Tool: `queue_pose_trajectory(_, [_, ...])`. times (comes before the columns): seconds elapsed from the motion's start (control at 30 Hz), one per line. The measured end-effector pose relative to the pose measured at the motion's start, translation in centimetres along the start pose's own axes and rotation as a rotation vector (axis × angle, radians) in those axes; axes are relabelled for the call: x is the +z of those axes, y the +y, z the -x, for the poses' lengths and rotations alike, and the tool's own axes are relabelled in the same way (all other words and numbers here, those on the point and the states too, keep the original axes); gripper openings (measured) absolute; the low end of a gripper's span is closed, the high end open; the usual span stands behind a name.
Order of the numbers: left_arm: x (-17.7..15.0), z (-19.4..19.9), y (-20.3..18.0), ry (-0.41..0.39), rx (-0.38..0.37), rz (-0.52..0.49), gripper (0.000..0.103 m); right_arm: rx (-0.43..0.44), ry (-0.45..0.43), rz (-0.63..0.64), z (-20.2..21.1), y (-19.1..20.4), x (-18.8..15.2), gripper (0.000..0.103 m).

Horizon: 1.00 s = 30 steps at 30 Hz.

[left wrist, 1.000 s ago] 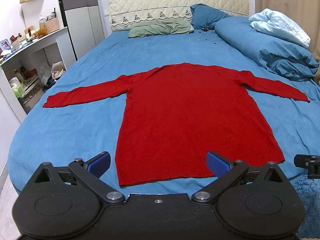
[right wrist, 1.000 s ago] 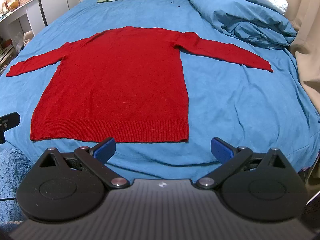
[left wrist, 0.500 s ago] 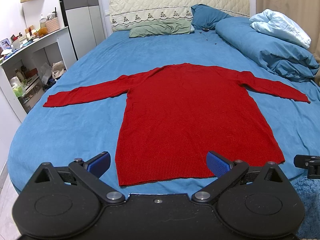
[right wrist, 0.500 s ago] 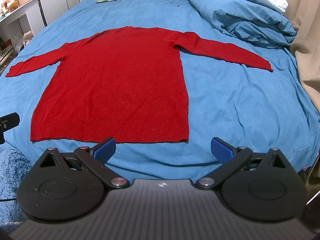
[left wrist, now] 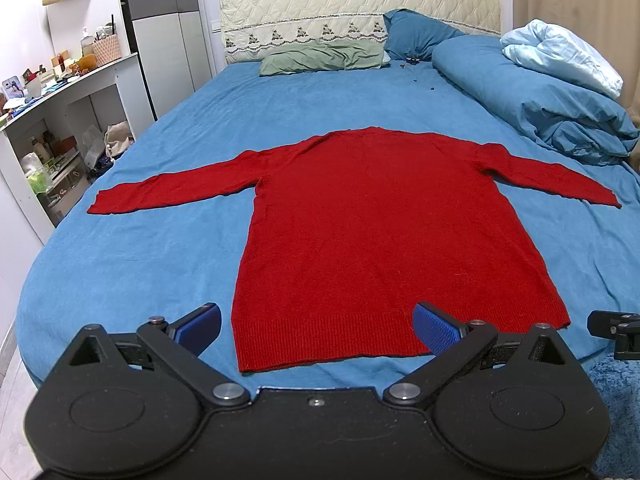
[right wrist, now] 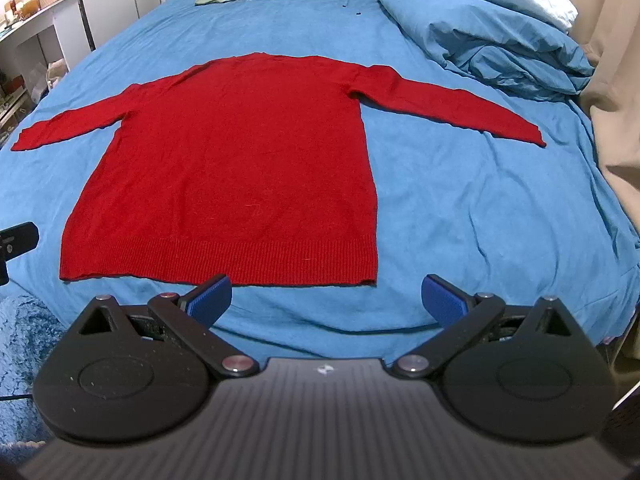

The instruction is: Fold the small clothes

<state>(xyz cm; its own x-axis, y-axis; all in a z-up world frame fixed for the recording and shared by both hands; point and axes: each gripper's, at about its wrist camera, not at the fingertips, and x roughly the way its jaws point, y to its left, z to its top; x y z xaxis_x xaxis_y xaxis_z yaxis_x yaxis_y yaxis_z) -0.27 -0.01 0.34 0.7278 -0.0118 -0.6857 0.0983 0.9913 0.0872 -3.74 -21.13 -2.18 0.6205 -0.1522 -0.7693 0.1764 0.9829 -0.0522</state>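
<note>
A red long-sleeved sweater [left wrist: 384, 232] lies flat on the blue bed [left wrist: 132, 248], hem toward me, both sleeves spread out to the sides. It also shows in the right wrist view [right wrist: 240, 168]. My left gripper [left wrist: 318, 328] is open and empty, held above the hem's left part. My right gripper [right wrist: 326, 298] is open and empty, just short of the hem's right corner. The tip of each gripper shows at the edge of the other's view.
A rolled blue duvet [left wrist: 532, 96] with a pale blanket lies along the bed's right side. Green and blue pillows [left wrist: 320, 56] sit at the headboard. A white desk and shelves [left wrist: 60, 120] stand left of the bed. A beige curtain [right wrist: 612, 120] hangs at the right.
</note>
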Motion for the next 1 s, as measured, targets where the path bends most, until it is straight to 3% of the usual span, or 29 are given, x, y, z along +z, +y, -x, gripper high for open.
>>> queue_pose_trajectory(1.0, [-0.1,0.18,0.05,-0.006,0.009,0.008,0.103,0.011,-0.004,0.007,0.44,0.16,0.17,0.103])
